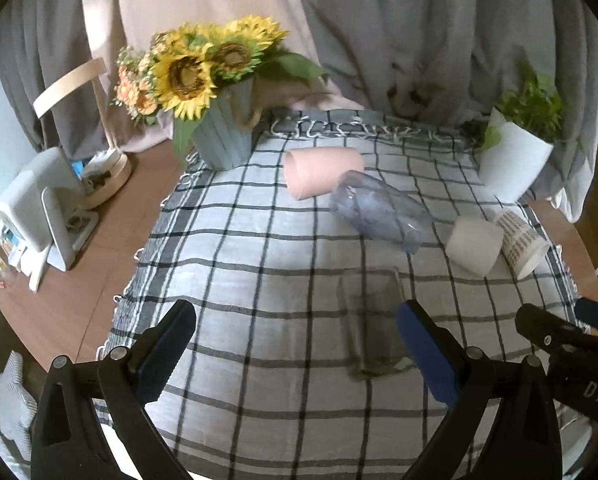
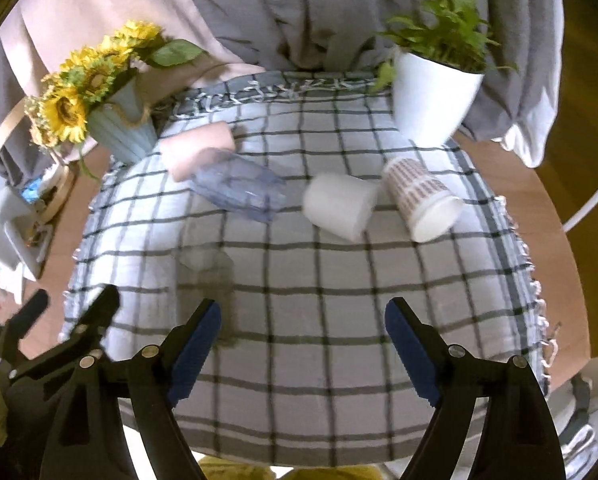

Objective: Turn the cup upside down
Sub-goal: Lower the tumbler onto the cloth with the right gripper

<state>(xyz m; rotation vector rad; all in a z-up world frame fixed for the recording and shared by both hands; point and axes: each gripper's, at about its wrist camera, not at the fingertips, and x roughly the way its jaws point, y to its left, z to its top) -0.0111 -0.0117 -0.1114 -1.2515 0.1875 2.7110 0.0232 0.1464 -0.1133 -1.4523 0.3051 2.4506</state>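
Several cups lie on their sides on a checked cloth (image 1: 259, 264): a pink cup (image 1: 321, 172), a clear blue cup (image 1: 379, 210), a plain white cup (image 1: 475, 246) and a white patterned cup (image 1: 521, 242). A clear glass (image 1: 373, 320) stands nearest, hard to make out. The right wrist view shows the pink cup (image 2: 199, 148), blue cup (image 2: 239, 190), white cup (image 2: 341, 204), patterned cup (image 2: 421, 202) and glass (image 2: 207, 276). My left gripper (image 1: 295, 350) is open and empty, its right finger beside the glass. My right gripper (image 2: 303, 348) is open and empty, short of the cups.
A sunflower pot (image 1: 223, 136) stands at the cloth's back left and a white plant pot (image 1: 513, 160) at the back right. Grey curtains hang behind. A lamp base (image 1: 107, 180) and a white device (image 1: 43, 208) sit on the brown table at left.
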